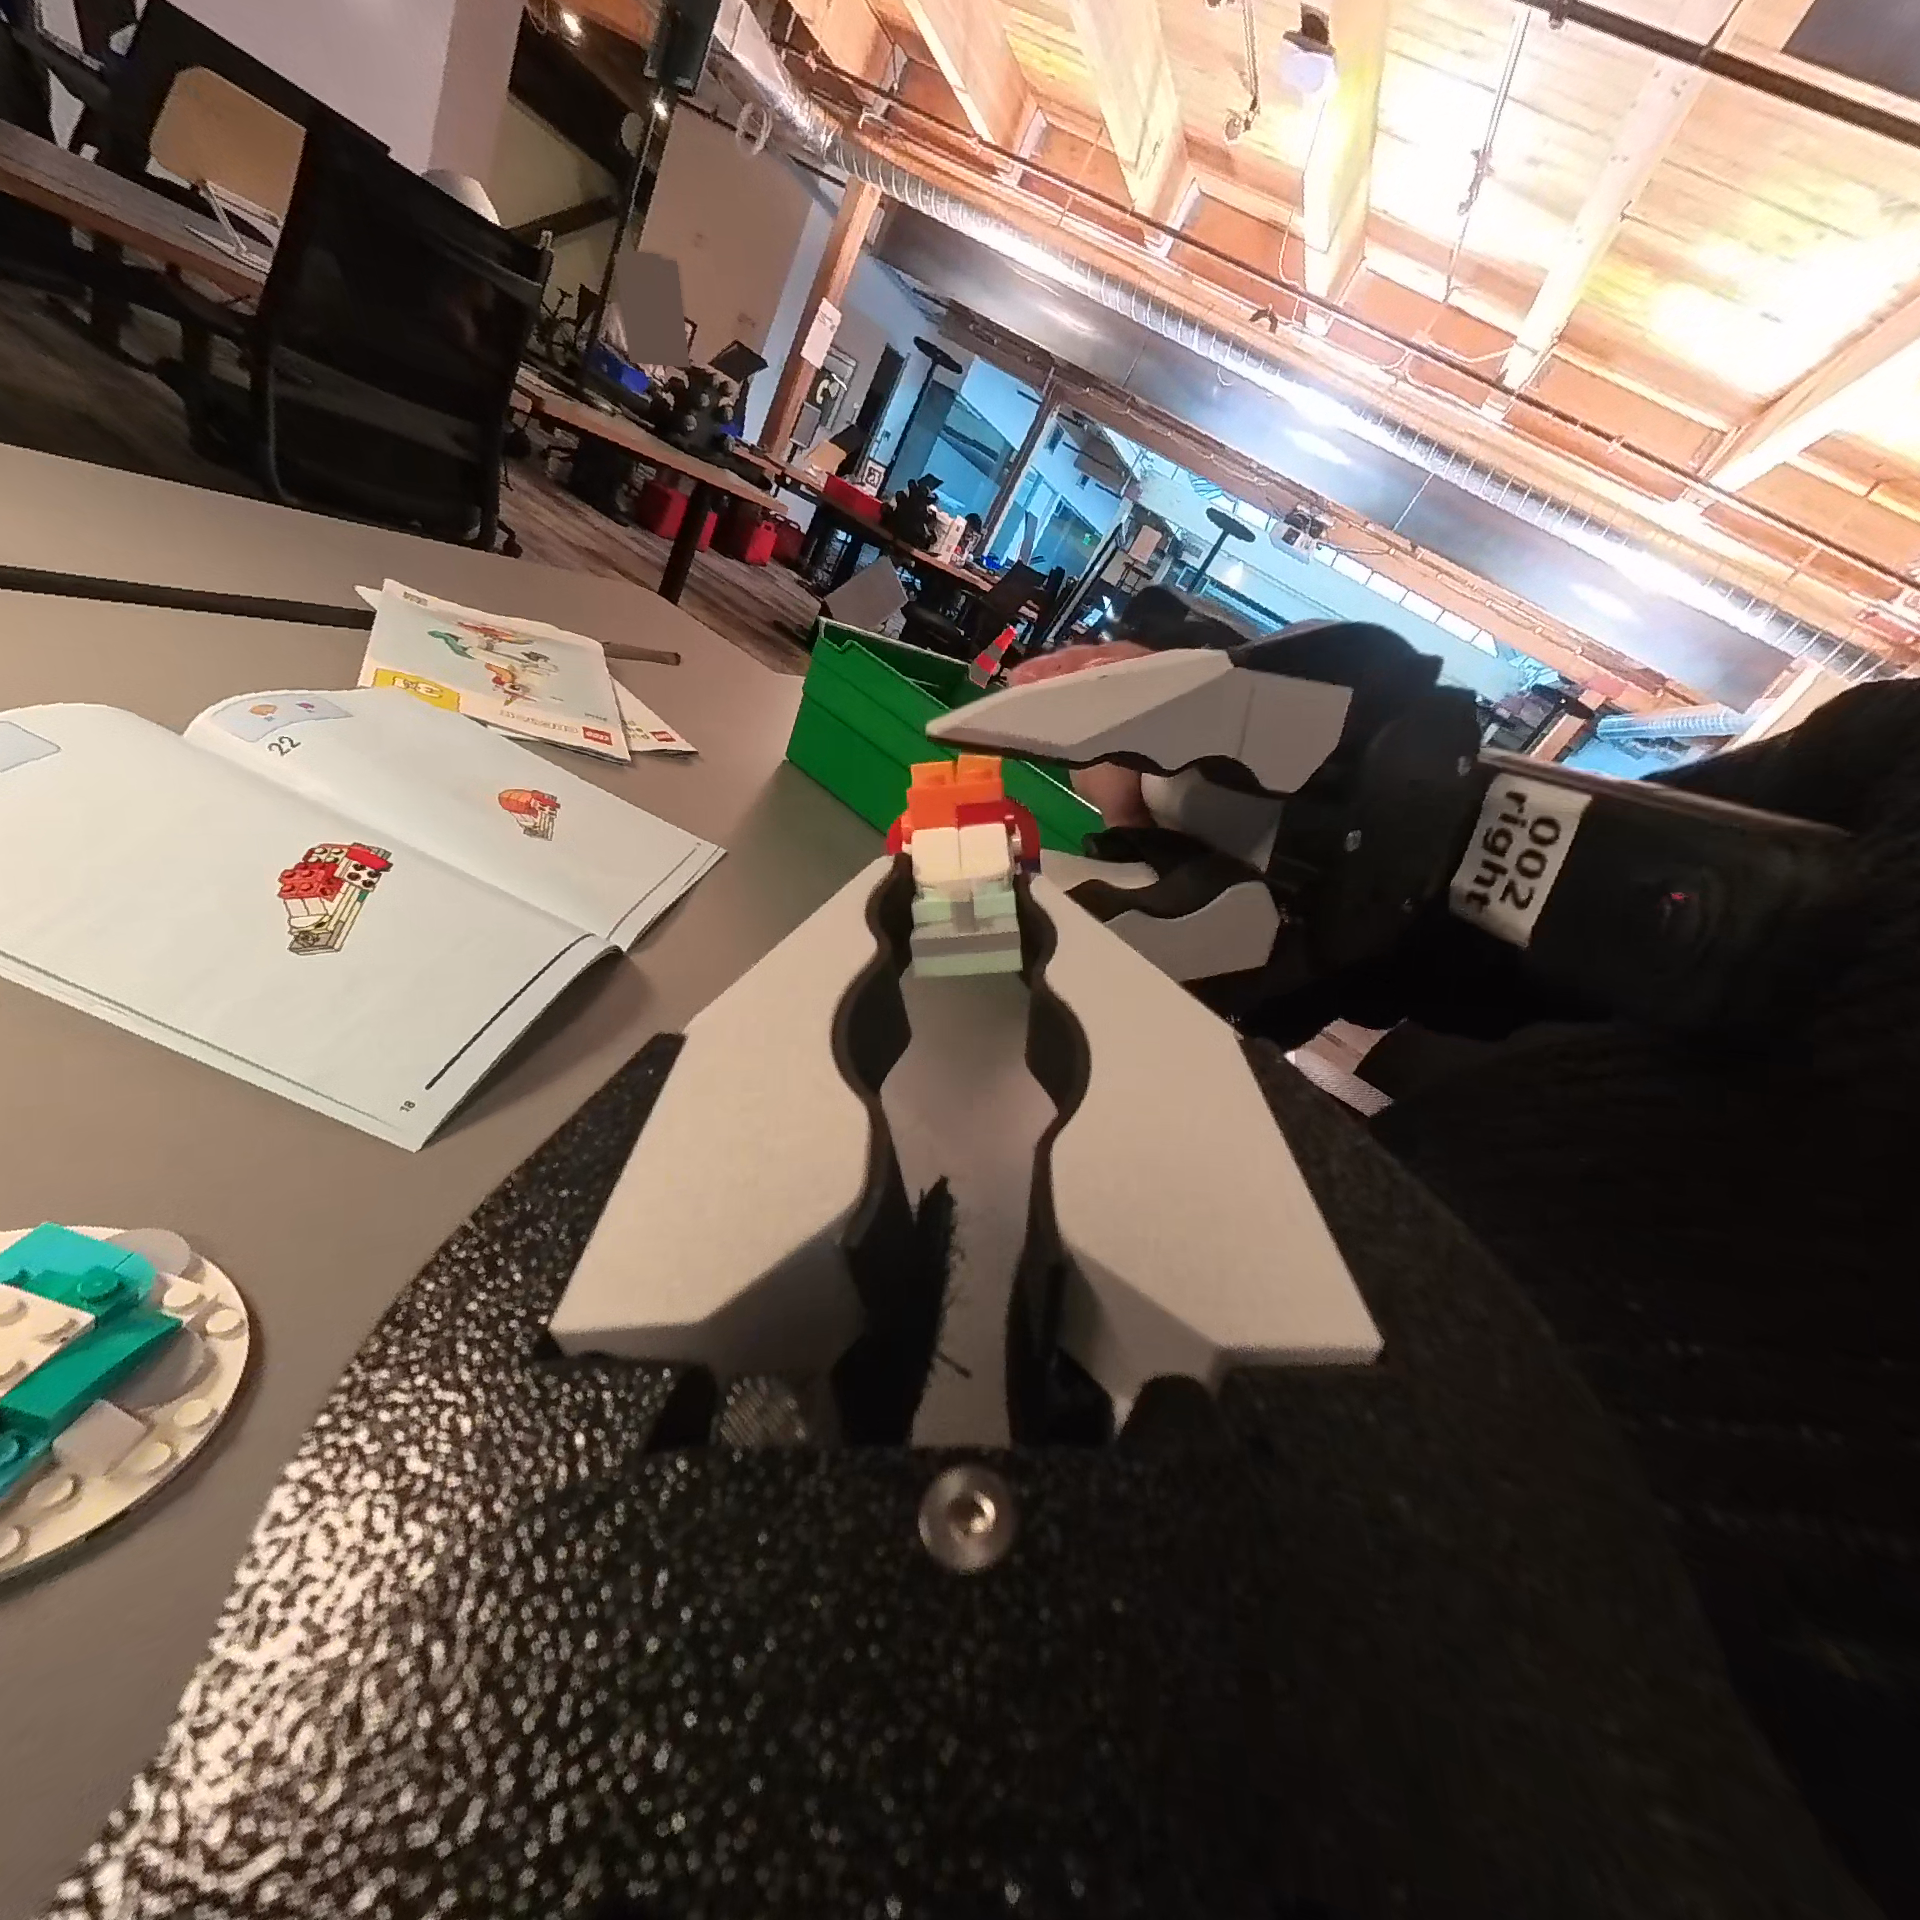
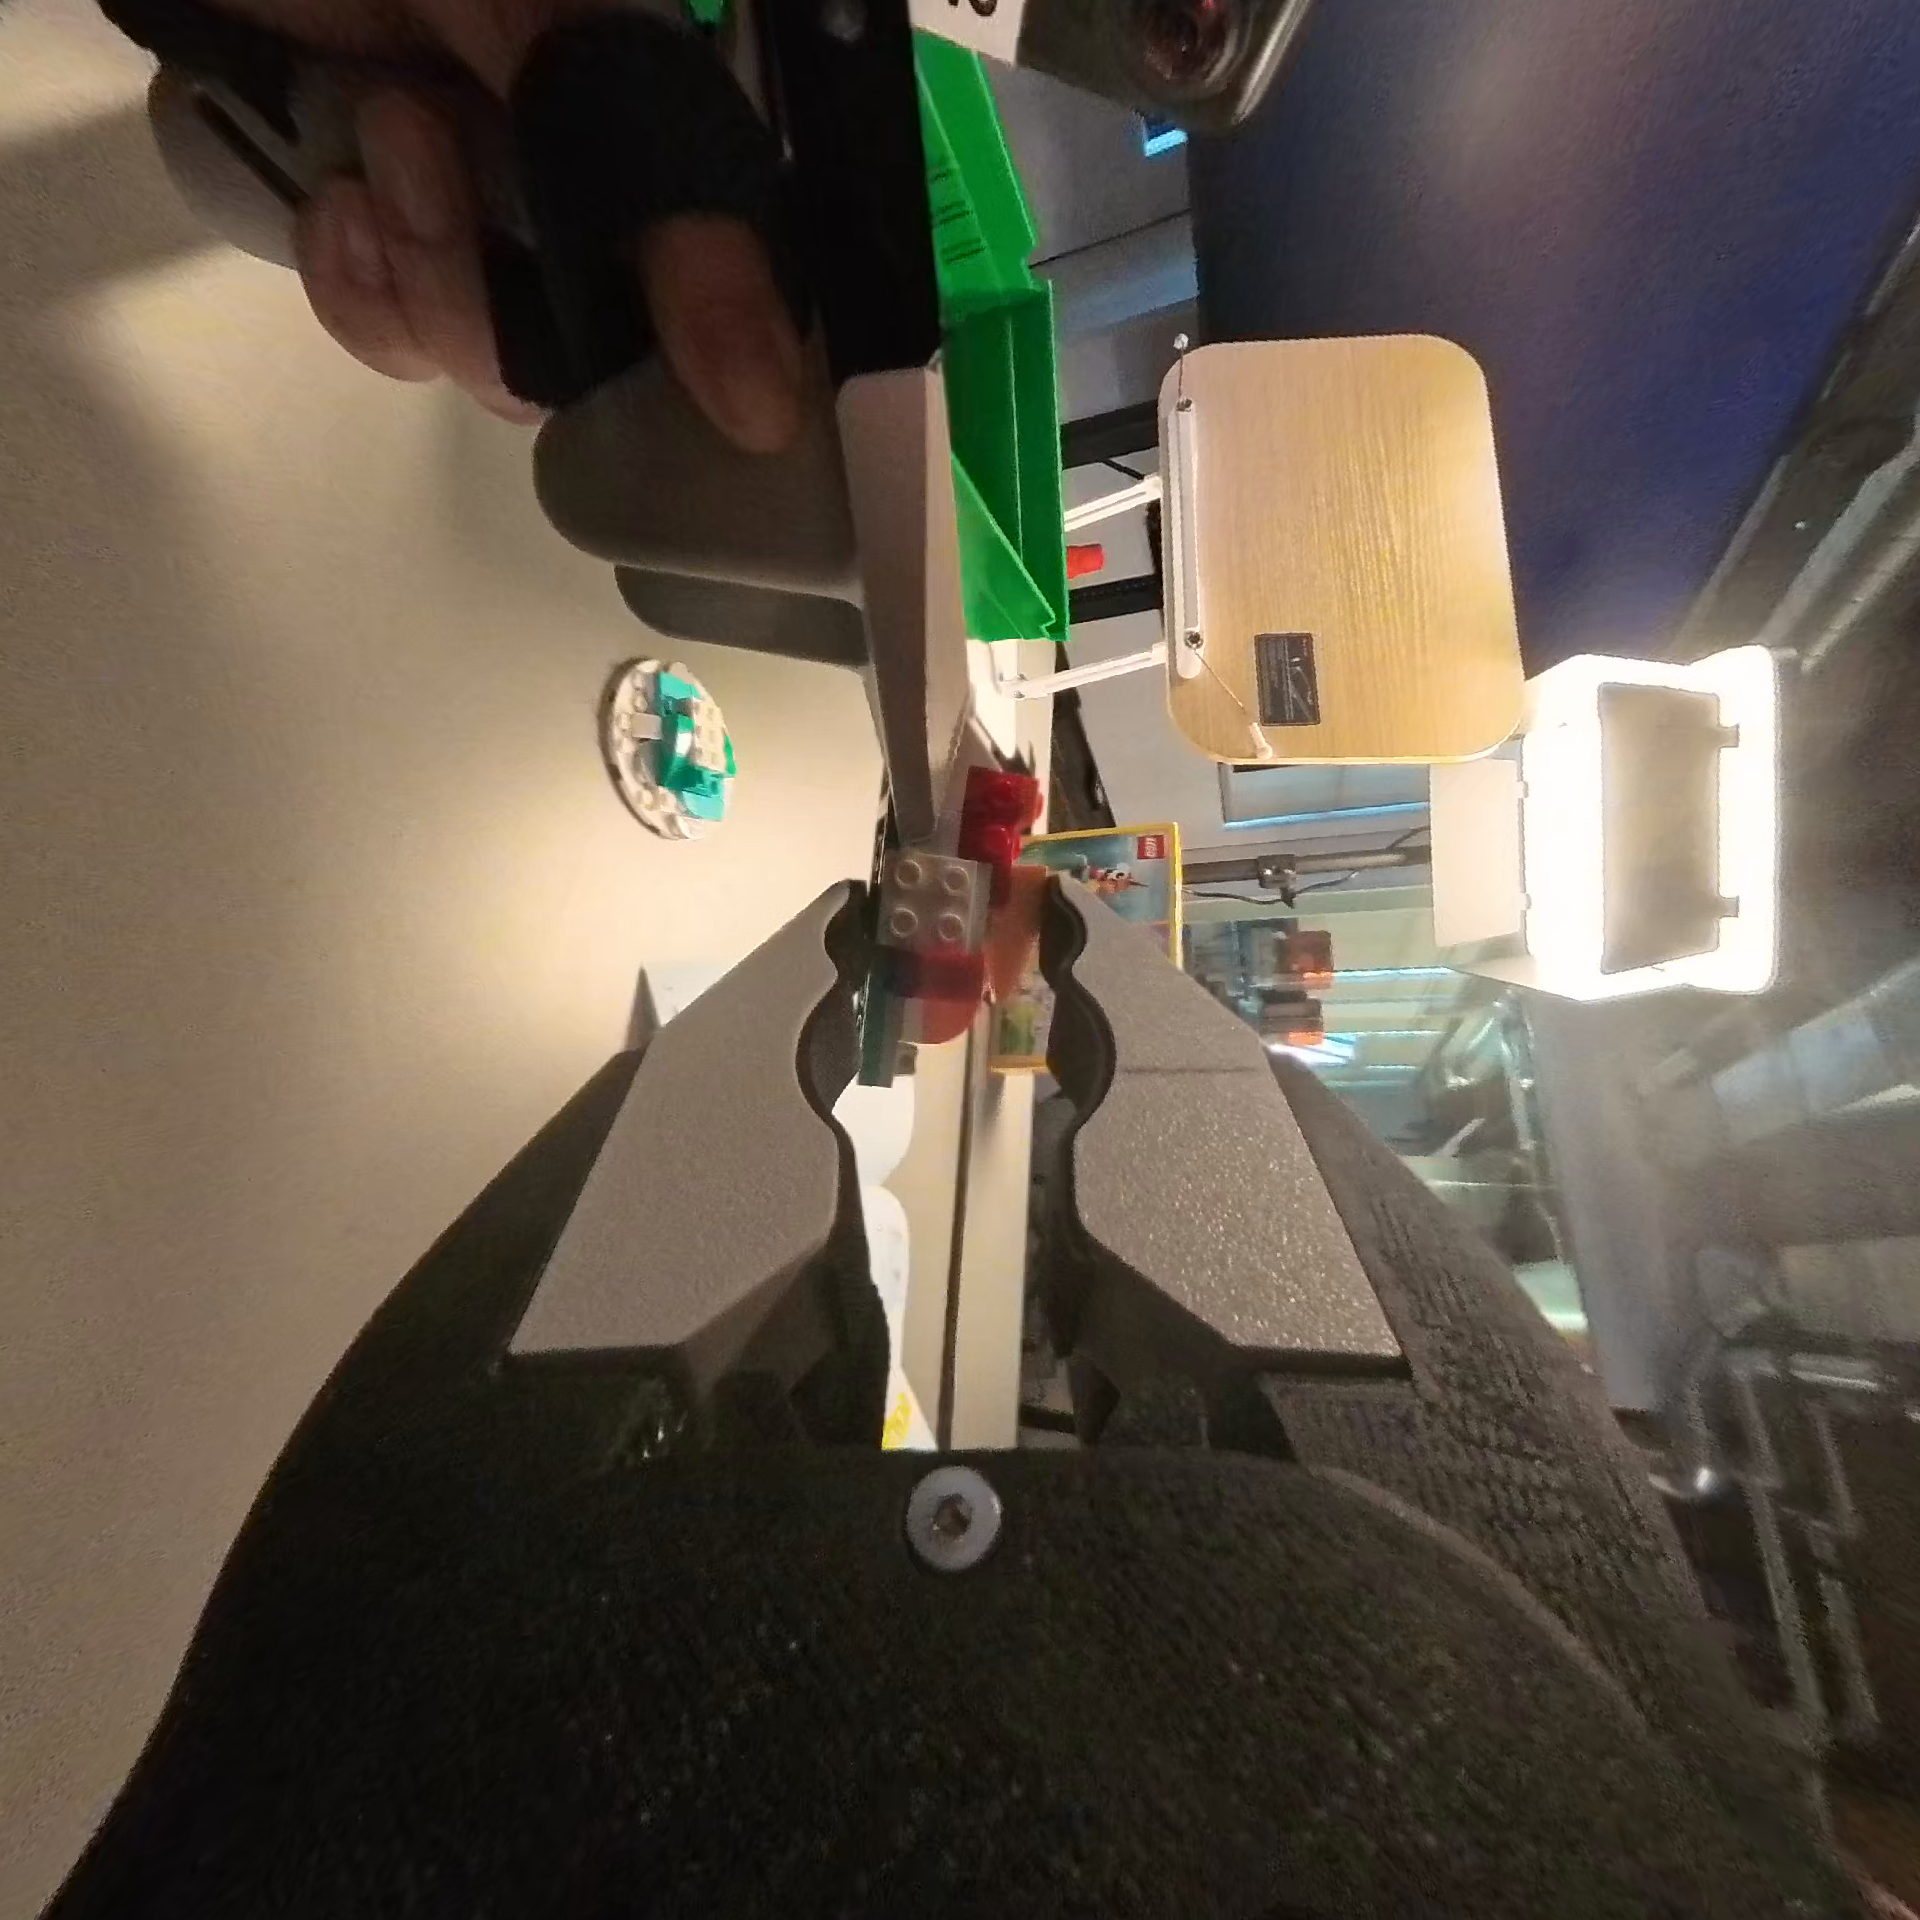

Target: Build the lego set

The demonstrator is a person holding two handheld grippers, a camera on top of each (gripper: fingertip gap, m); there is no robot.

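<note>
My left gripper [image 1: 961, 894] is shut on a small lego build [image 1: 966, 883] with a mint green base, white middle and red and orange top, and holds it above the table. My right gripper [image 1: 1003, 805] reaches in from the right, open, with its jaws on either side of the build's top. In the right wrist view the build [image 2: 930, 914] sits between my open right gripper's [image 2: 951, 904] fingers, close to the left one. A finger [image 2: 909, 644] of the left gripper comes down onto it from above. A round grey plate with teal bricks [image 1: 104, 1382] lies on the table [image 1: 260, 1195].
An open instruction booklet [image 1: 312, 914] lies left of the grippers, with more leaflets [image 1: 499, 675] behind it. A green bin [image 1: 873, 717] stands just beyond the build. The round plate [image 2: 670, 748], the lego box [image 2: 1122, 883] and a wooden chair [image 2: 1340, 540] show in the right wrist view. Left and right tips are no more than a few centimetres apart. The round plate [image 2: 670, 748] is about equally far from each gripper, around 15 cm. It is also in sight in the left wrist view [image 1: 68, 1379].
</note>
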